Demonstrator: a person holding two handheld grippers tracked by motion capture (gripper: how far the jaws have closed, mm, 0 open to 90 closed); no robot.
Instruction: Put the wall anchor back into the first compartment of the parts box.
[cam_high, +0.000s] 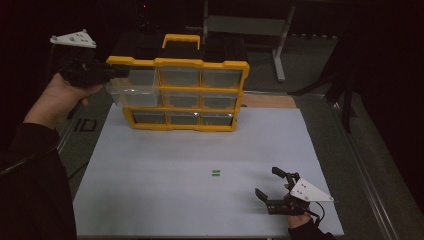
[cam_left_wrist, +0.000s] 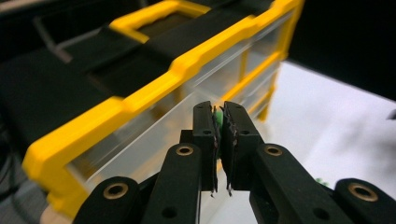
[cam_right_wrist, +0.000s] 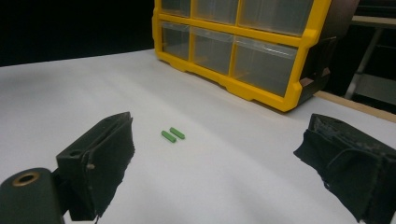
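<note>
Left gripper is closed on a green piece above the pulled-out drawer. Right gripper is held open over the white table. "ID" is printed beside it.

dim lab: white table, yellow parts organizer

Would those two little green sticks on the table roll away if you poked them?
Probably. The two green sticks look round like tiny rods, so a sideways poke would likely roll them on the smooth white table. They look small and light, and probably stiff, since both lie straight.
</note>
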